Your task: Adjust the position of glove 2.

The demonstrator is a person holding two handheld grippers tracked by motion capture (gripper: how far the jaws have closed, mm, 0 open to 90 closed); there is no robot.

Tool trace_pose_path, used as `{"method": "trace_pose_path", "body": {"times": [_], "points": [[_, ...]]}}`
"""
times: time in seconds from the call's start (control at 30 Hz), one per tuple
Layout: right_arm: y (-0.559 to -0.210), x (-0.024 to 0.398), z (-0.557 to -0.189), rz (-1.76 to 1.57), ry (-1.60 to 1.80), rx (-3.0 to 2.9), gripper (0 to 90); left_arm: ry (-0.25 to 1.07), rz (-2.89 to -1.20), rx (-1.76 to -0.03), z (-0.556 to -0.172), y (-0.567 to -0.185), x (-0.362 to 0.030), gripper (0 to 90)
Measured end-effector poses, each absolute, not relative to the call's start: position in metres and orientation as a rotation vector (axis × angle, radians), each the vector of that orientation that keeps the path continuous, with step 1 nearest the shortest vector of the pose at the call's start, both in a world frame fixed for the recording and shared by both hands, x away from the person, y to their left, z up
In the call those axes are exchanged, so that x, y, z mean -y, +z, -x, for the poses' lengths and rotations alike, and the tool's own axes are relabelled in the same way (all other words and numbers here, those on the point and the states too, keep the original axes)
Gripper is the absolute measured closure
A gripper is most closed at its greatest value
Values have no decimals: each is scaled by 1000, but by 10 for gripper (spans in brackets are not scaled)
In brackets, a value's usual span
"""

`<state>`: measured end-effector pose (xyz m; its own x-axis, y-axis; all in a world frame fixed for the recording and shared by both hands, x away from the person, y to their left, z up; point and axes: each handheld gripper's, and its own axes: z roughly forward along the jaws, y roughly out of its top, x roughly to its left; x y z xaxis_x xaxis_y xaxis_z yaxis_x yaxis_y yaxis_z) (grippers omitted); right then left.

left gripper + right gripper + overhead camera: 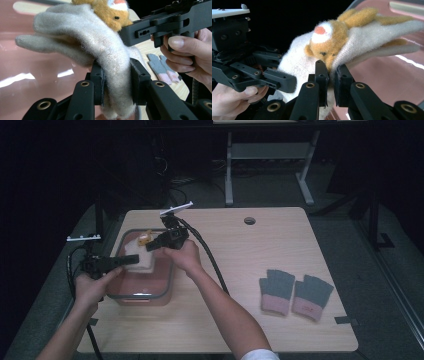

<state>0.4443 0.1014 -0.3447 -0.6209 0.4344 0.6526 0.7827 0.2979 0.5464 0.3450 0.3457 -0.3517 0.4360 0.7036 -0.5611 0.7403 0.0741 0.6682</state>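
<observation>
Jaws of both the left gripper [117,82] and right gripper [331,82] clamp the cream glove [100,45], sharing its weight. It hangs over the pink bin [167,285], seemingly so it can drop in

Both forearms are reaching in from the table's near edge toward its left side. The left gripper [131,260] and right gripper [151,246] are pointing at each other, jaws clamped shut.

- Left gripper [131,260] and right gripper [150,247] both clamp a cream woolly glove [141,261] above a pink translucent plastic bin [142,295].
- Its orange patch [145,238] is perhaps a plush animal.
- Grey-and-pink knitted gloves [294,293] lie well apart on the light wooden surface [260,245].
</observation>
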Motion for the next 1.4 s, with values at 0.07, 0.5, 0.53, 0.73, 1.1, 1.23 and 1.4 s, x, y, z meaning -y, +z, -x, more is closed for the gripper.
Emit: {"method": "trace_pose_path", "body": {"times": [0.07,0.5,0.53,0.73,1.1,1.23,1.4], "points": [[-351,-103,-446,1102,-1234,2183,827,-51,-1639,-1294,-347,-357,-347,687],[-393,-111,-452,1163,-1121,2160,823,-85,-1730,-1395,-354,-386,-345,687],[-395,-112,-451,1166,-1110,2160,822,-89,-1738,-1403,-354,-387,-345,687],[-401,-116,-450,1181,-1056,2182,816,-91,-1773,-1440,-355,-395,-345,687],[-400,-122,-446,1182,-991,2284,756,-72,-1833,-1506,-355,-404,-341,687],[-397,-121,-446,1184,-988,2322,703,-77,-1866,-1510,-356,-404,-339,682],[-392,-117,-445,1190,-1002,2340,668,-69,-1891,-1533,-356,-405,-340,677]]}}
